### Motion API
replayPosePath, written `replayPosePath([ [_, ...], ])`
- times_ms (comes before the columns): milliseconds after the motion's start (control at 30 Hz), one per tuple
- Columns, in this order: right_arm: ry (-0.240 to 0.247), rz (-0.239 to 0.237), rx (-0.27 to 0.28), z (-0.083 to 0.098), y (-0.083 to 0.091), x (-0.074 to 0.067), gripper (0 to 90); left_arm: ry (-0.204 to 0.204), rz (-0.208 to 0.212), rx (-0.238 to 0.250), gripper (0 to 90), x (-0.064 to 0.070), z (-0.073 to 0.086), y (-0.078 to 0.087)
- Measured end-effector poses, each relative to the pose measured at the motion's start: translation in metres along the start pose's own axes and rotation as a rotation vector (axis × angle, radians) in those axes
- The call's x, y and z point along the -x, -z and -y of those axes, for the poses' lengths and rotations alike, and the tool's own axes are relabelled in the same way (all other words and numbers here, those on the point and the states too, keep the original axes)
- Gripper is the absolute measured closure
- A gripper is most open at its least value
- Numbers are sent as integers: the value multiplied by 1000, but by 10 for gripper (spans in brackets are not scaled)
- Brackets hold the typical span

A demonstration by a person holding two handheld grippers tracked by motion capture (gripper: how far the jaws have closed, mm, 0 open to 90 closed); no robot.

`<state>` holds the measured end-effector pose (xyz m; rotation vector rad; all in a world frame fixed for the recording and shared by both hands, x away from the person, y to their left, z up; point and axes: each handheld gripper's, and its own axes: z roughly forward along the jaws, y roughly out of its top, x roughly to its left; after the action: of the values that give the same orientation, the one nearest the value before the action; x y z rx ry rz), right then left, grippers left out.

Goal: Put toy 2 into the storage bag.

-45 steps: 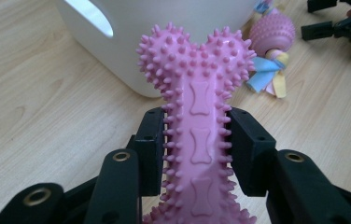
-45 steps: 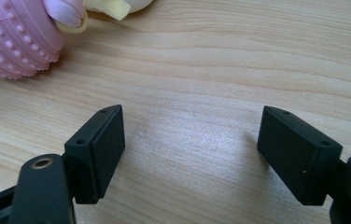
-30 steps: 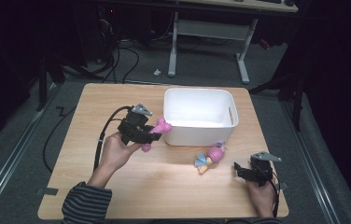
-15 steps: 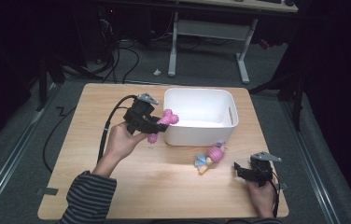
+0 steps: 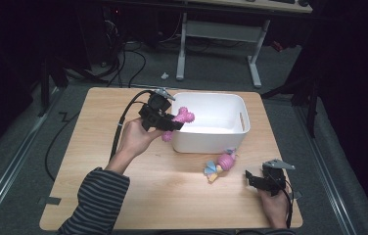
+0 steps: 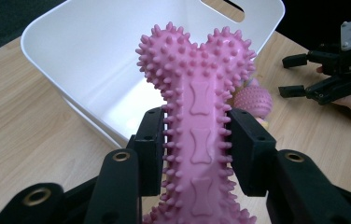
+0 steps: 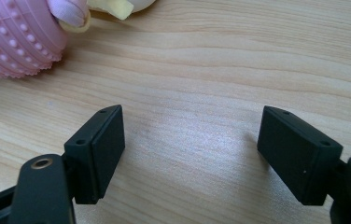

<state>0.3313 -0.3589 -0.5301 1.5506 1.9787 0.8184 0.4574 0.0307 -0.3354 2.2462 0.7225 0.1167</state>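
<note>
A pink spiky bone toy [image 6: 197, 116] is clamped by its shaft between the pads of my left gripper [image 6: 196, 149]. In the high view the left gripper [image 5: 168, 122] holds the bone toy [image 5: 182, 119] over the left rim of the white bin [image 5: 231, 139], its knobbed end above the bin's inside. A second toy [image 5: 221, 164], pink ball with blue and yellow parts, lies on the table in front of the bin. My right gripper [image 5: 250, 177] rests open near the table's front right, nothing between its jaws [image 7: 190, 154]. The ball toy [image 7: 19, 37] lies just beyond it.
The wooden table [image 5: 99, 161] has bare room at the left and front. A black cable [image 5: 123, 122] trails from the left gripper off the left side. A desk frame [image 5: 250, 54] and cables stand on the floor beyond the table.
My left gripper has carried the bone toy up and to the right, from beside the bin's left wall to over its rim. The right gripper and the ball toy have stayed put.
</note>
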Motion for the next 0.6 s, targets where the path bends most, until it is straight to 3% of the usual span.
replayPosePath([
  [600, 2, -2, -2, 0, 0, 0, 230, -24, -30, -27, 592, -4, -27, -27],
])
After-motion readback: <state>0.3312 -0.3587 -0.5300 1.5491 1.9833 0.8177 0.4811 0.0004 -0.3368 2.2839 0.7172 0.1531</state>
